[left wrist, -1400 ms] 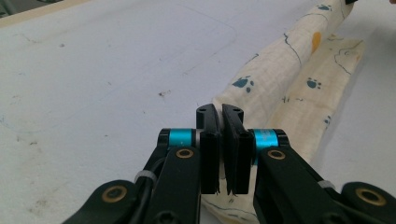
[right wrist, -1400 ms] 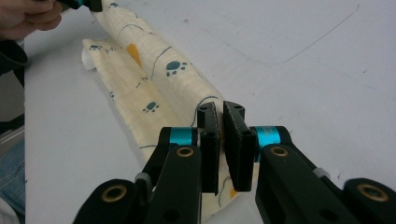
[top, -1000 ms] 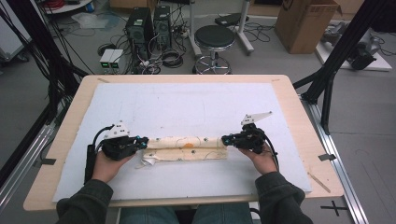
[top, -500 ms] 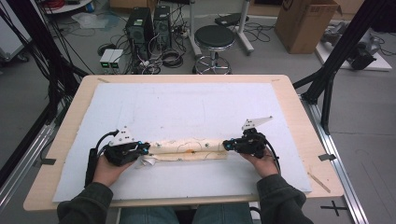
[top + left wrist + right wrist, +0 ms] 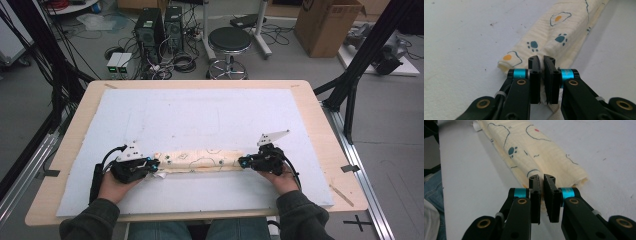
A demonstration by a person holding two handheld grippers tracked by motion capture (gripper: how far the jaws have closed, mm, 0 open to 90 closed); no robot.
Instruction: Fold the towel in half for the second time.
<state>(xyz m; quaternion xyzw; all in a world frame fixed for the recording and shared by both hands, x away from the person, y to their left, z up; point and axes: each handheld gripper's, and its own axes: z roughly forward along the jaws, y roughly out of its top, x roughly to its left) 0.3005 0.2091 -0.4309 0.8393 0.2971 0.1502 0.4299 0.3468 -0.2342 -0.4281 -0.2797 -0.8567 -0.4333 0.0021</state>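
Cream printed cloth (image 5: 200, 161), rolled (lengthwise), flat

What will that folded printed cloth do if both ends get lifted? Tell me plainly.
The folded cloth is thin, crinkled fabric, so it would likely sag in the middle rather than stay straight. It looks light for its length. The left gripper and right gripper each pinch one end, and loose layers may unfold once off the white mat.

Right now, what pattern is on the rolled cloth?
Cream cloth with fried eggs and teal paw prints; clearest in the left gripper view.
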